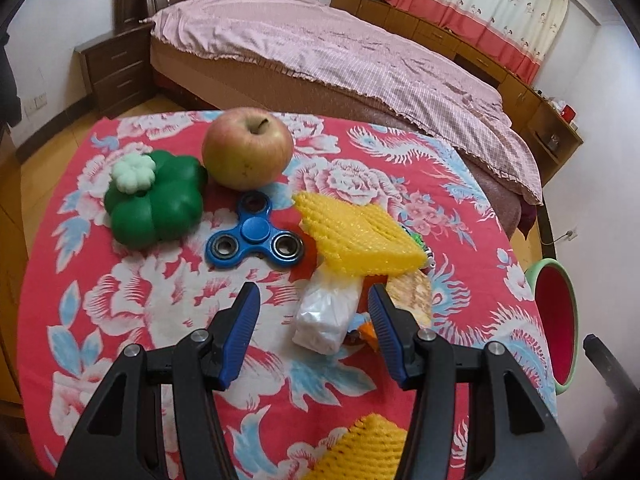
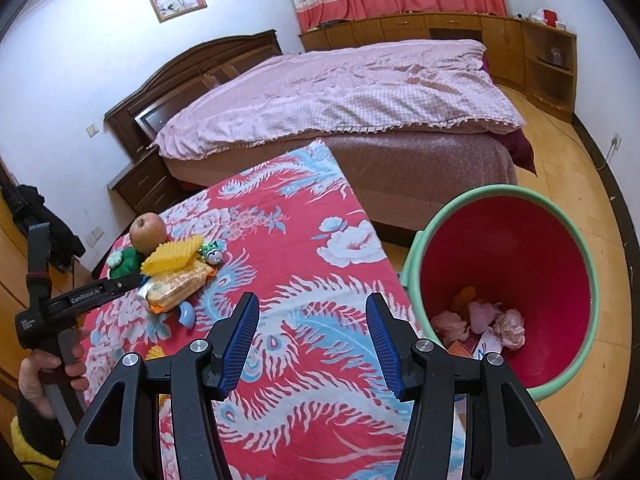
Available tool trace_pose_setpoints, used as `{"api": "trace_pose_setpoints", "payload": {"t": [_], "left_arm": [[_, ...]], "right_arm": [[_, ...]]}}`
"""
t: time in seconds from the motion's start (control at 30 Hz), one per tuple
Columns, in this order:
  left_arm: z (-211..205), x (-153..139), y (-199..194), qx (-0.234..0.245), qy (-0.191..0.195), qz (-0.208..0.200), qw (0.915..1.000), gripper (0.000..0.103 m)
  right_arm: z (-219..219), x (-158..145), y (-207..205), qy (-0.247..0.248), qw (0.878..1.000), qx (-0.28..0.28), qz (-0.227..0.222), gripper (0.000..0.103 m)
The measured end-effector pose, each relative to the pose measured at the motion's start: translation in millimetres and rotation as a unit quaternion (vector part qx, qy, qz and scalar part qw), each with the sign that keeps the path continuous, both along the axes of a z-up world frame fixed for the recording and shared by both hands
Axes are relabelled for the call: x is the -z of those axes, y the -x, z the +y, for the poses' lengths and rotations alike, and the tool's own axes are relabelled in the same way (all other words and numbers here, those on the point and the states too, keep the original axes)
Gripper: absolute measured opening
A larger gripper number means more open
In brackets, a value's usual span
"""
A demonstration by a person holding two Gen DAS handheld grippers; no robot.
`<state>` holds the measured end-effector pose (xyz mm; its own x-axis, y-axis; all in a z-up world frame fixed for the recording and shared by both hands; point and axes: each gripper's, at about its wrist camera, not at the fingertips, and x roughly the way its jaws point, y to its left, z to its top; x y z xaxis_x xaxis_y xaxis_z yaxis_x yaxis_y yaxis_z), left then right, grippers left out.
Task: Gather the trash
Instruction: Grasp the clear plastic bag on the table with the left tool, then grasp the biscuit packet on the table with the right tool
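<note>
Lining up my left hand-held gripper (image 1: 314,300) on the white plastic wrapper (image 1: 326,314)

Both hand-held grippers stand released and empty; the right hand-held gripper (image 2: 312,312) hovers over bare table (image 2: 320,248). The wrapper lies between my left jaws, just under the yellow foam net (image 1: 356,232). I'd pinch it low and square, sparing the blue spinner (image 1: 256,236) and apple (image 1: 247,147). The red bin (image 2: 504,264) sits past the table's right edge, with bare cloth between pile and bin.
</note>
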<state>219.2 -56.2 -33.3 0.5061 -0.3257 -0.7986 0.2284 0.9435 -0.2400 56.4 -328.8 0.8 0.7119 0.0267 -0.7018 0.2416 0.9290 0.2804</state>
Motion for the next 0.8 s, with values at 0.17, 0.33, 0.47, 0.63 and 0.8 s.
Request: {"api": "trace_pose_setpoints", "payload": {"t": [0.17, 0.33, 0.47, 0.63, 0.8], "left_arm": [[-1.3, 14.4, -8.1, 0.002, 0.008, 0.016, 0.9998, 0.057], [-2.7, 29.7, -15.9, 0.001, 0.021, 0.033, 0.9992, 0.056], [-5.1, 30.1, -15.5, 0.004, 0.023, 0.021, 0.9995, 0.056], [-3.4, 31.3, -14.4, 0.010, 0.045, 0.027, 0.9986, 0.037], [5.5, 25.1, -6.1, -0.001, 0.048, 0.015, 0.9987, 0.036]], "right_arm": [[8.4, 6.5, -15.3, 0.000, 1.000, -0.008, 0.011, 0.057], [17.0, 13.4, -30.4, 0.002, 1.000, -0.018, 0.022, 0.057], [22.7, 18.7, -39.7, 0.003, 0.999, -0.028, 0.030, 0.057], [30.5, 21.9, -49.7, 0.006, 0.999, -0.040, 0.036, 0.057], [42.5, 21.8, -59.4, 0.008, 0.998, -0.058, 0.035, 0.057]]}}
